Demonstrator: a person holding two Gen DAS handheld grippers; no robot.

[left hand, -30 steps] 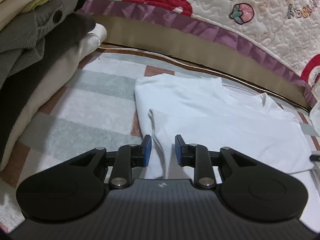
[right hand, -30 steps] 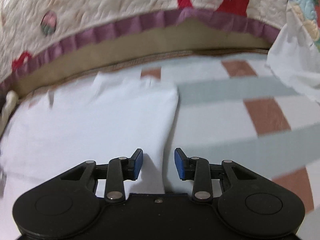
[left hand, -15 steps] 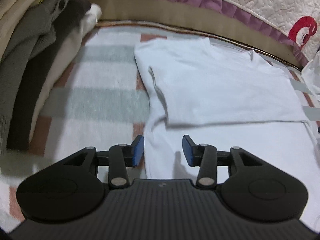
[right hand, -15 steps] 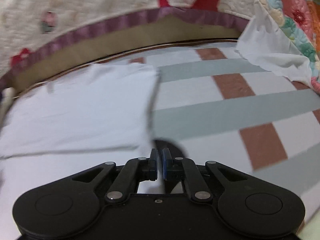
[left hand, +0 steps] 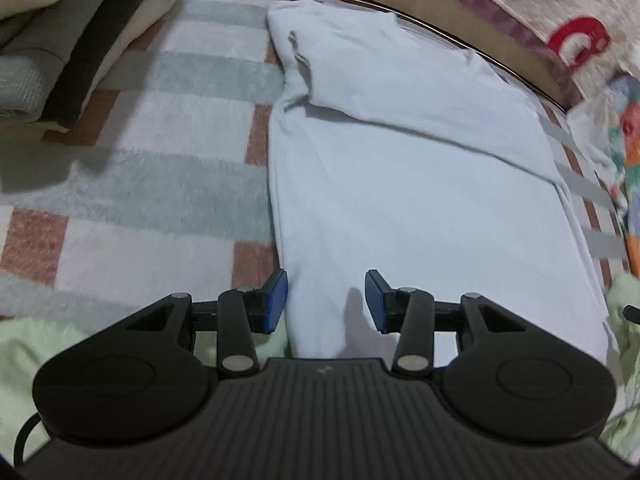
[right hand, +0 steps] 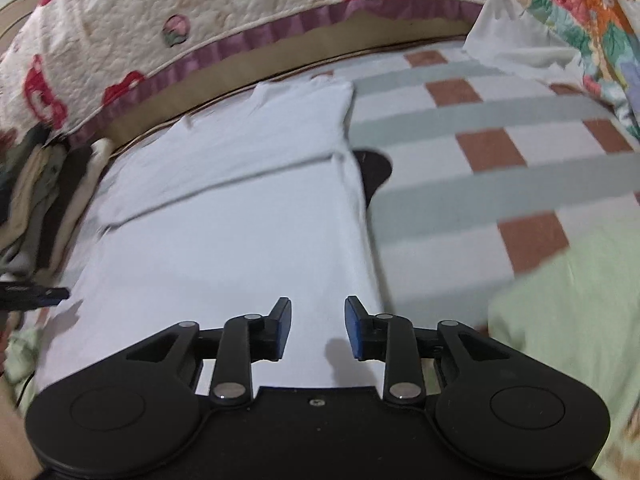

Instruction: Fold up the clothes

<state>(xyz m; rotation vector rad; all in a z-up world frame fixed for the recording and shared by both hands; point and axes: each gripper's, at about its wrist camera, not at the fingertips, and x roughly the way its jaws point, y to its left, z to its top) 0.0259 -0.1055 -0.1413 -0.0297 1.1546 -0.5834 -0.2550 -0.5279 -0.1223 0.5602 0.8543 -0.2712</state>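
Lying flat on the checked blanket (left hand: pixel 132 168) is a white shirt (left hand: pixel 420 184), its far part already folded over. It looks soft, thin and light, so it is likely going to flop. Both near corners seem best to pinch. The left gripper (left hand: pixel 326 300) and right gripper (right hand: pixel 318 328) are hanging open over them, holding nothing.

A plain white garment (left hand: pixel 420 200) lies on a blanket (left hand: pixel 132 168) checked in white, grey-green and brick red, backed by a cream quilt (right hand: pixel 200 12) with red motifs and a purple border, while both black grippers carry blue pads (right hand: pixel 354 330).
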